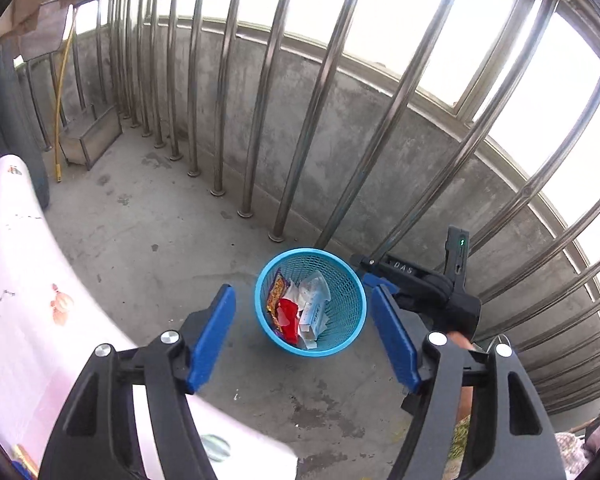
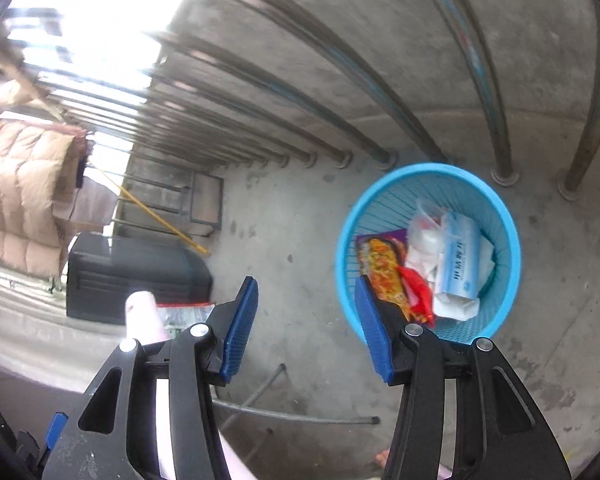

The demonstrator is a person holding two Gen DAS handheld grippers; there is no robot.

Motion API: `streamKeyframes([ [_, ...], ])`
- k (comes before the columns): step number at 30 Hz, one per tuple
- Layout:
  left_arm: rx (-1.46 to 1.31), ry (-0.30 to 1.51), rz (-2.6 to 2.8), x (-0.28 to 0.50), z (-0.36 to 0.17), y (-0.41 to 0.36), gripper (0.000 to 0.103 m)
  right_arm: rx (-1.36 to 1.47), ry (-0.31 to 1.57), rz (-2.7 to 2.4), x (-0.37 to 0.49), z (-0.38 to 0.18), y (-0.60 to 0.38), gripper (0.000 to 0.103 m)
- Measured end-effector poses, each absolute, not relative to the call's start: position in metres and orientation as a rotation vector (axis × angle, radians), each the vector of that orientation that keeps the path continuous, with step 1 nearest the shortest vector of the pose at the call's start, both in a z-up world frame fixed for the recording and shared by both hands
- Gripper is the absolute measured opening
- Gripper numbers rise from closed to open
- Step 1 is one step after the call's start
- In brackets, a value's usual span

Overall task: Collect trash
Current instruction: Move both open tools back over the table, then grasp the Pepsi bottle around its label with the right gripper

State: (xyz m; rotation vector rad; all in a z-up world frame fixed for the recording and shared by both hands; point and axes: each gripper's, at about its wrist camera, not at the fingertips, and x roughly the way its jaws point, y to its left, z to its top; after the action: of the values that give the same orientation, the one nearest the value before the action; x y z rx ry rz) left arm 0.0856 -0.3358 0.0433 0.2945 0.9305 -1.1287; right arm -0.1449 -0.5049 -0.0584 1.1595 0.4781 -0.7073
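A blue mesh trash basket [image 1: 342, 312] stands on the concrete floor by the railing. It holds a red wrapper [image 1: 289, 316], a printed snack packet [image 1: 277, 288] and white and pale blue packaging [image 1: 314, 300]. My left gripper [image 1: 304, 332] hovers above it, open, nothing between its blue pads. The right gripper [image 1: 380, 284] shows at the basket's right rim in that view. In the right wrist view the basket [image 2: 500, 216] sits to the right, with the snack packet [image 2: 382, 264], red wrapper [image 2: 416, 288] and pale blue pack [image 2: 458, 260] inside. My right gripper [image 2: 306, 326] is open and empty, left of the basket.
Steel railing bars [image 1: 260, 100] and a low concrete wall [image 1: 380, 128] close the far side. A pink patterned cloth [image 1: 24, 280] covers a surface at left. A small metal stand [image 1: 92, 136] and yellow pole [image 1: 62, 92] sit far left. A black box [image 2: 132, 272] and hanging quilt [image 2: 20, 184] appear in the right wrist view.
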Motion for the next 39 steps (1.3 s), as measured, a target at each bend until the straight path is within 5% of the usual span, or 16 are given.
streamKeyframes([
  [9,0.048,0.771,-0.689,0.117,0.083,-0.097,0.069,0.934,0.583,-0.367,-0.065,0.005,-0.412,0.053],
  [17,-0.108,0.776,-0.269,0.121,0.052,0.076,0.069,0.813,0.777,0.066,0.021,0.018,-0.292,0.053],
  [25,-0.178,0.838,-0.294,0.116,0.007,0.107,0.066,0.780,1.013,0.301,0.076,-0.018,-0.184,0.053],
  [33,-0.256,0.938,-0.420,0.133,-0.032,0.107,0.034,0.616,1.124,0.281,0.106,-0.015,-0.123,0.055],
  [39,-0.300,0.975,-0.501,0.142,-0.046,0.100,0.025,0.452,1.200,0.239,0.122,-0.024,-0.098,0.060],
])
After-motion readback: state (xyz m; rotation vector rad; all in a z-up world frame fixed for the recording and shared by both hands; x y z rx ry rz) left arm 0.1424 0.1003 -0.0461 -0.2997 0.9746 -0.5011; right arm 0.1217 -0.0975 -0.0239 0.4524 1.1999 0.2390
